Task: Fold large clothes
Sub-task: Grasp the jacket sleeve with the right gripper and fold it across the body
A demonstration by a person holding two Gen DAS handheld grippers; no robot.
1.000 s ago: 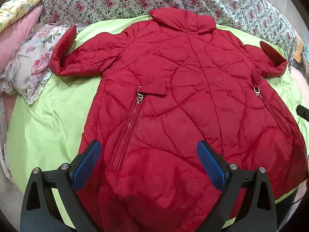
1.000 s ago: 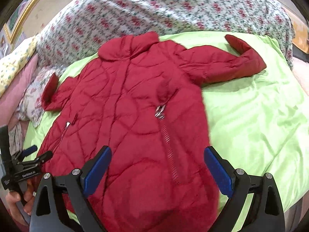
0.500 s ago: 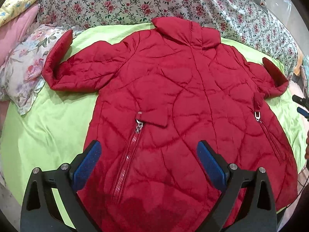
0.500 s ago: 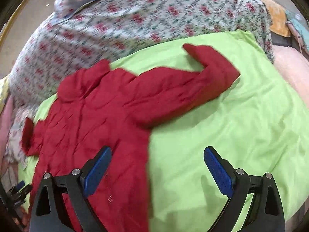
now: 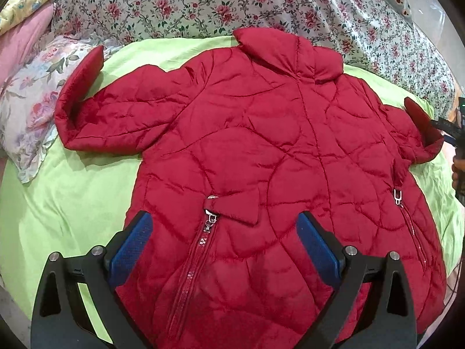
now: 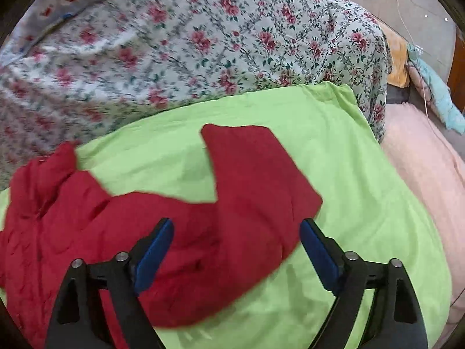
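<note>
**Red coat flat, no fold made yet**

Red quilted coat (image 5: 261,160) lay spread face-up on the green sheet (image 5: 66,203) in the left wrist view, sleeves out; the left gripper (image 5: 225,241) hung wide open above its hem, holding nothing.

Right wrist view: the right gripper (image 6: 237,250), jaws just narrowing but empty, straddled the right sleeve (image 6: 247,203). All folding remained.

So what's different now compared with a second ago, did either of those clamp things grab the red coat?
Neither has. The right gripper swung from over the body of the red quilted coat out to its sleeve, its jaws just narrowing a little, pads not yet pressing the sleeve between them. The left gripper drifted slightly, open above the coat's front. The coat lies spread flat on the lime-green sheet as before.
</note>
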